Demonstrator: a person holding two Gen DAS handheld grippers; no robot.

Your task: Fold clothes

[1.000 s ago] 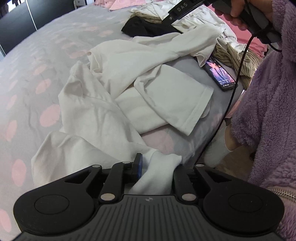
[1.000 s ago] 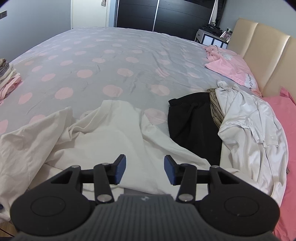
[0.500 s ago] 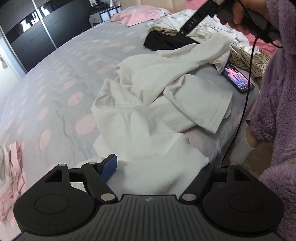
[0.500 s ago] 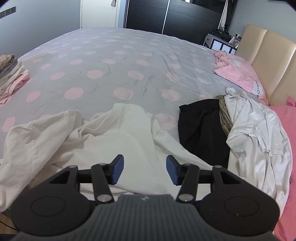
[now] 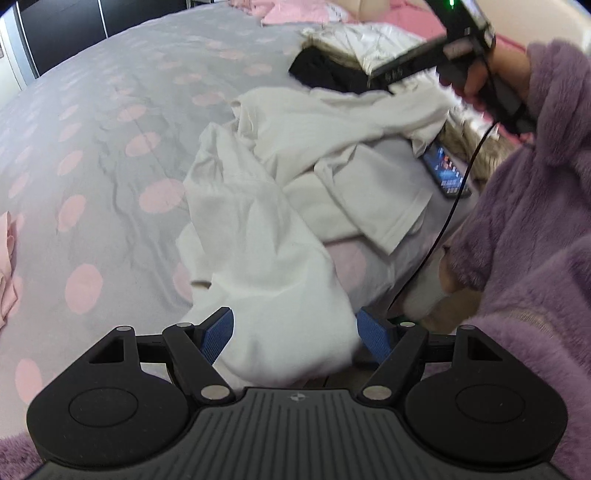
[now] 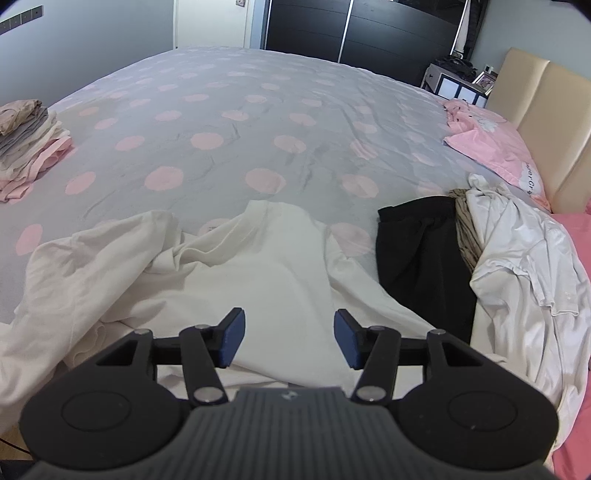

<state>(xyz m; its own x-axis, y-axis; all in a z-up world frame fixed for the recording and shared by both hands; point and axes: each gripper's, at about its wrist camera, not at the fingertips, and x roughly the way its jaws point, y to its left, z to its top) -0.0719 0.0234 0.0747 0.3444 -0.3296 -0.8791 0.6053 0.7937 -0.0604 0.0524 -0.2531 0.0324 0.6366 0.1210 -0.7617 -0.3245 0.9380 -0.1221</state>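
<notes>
1. Where the cream shirt [image 5: 266,229] sprawls crumpled at the near bed edge, one fold bulging between the blue pads of the left gripper [image 5: 295,334]; jaws spread wide, just been opening, pads not pressing the cloth.
2. Right gripper [image 6: 289,341] over the same shirt's [image 6: 266,280] body, jaws partly apart, just been opening, nothing clamped.
3. No containers in view.
4. Grey bedspread [image 6: 229,110] with pink dots; folded stack [image 6: 26,144] at far left, well apart from the shirt.
5. Black garment [image 6: 417,251] just right of the shirt, then a striped piece and a white shirt [image 6: 524,273] heaped beside it.
6. Phone [image 5: 445,171] lit, near the bed edge beside the shirt sleeve.
7. Pink pillow [image 6: 495,147] against beige headboard [image 6: 546,122]; dark wardrobe [image 6: 354,33] behind.
8. Purple fleece sleeve [image 5: 535,206] at right.
</notes>
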